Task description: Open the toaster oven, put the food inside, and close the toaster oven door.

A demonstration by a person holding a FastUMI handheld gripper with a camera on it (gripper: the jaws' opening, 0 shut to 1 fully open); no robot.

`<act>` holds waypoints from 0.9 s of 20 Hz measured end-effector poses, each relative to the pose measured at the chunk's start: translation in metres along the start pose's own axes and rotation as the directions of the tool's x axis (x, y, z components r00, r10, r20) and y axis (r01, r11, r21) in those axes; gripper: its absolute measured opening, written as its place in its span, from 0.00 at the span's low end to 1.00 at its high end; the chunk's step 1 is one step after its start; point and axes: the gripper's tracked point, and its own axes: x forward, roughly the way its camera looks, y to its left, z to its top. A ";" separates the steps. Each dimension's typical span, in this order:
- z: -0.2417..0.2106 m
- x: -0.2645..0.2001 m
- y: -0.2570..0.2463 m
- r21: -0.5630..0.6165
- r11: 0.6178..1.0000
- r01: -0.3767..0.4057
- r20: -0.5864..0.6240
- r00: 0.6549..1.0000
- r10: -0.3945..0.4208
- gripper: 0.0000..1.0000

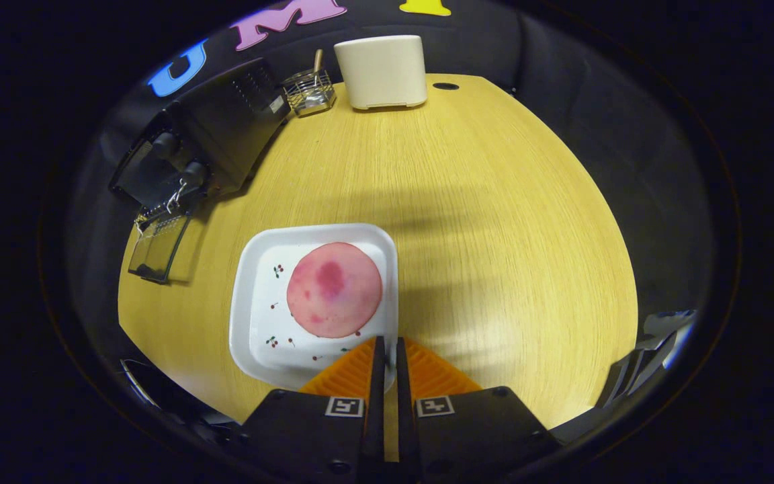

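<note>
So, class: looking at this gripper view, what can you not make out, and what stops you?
- Toaster oven interior: the open door is seen from above at an angle, so the cavity is out of sight.
- Contents of the wire basket: too small.
- Near edge of the white plate: covered by the fingers, which are nearly closed and hold nothing.
- Underside of the pink food: it lies flat.

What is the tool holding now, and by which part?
Nothing. The tool is shut with its fingers over the near rim of the white plate, not gripping it.
</note>
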 end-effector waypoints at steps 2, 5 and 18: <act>-0.004 -0.001 0.012 0.070 0.997 -0.041 -0.015 0.999 0.042 0.08; -0.008 -0.001 0.015 0.166 0.985 -0.046 -0.016 0.999 0.049 0.05; -0.018 -0.064 0.037 0.604 0.769 -0.207 0.196 0.975 0.109 0.05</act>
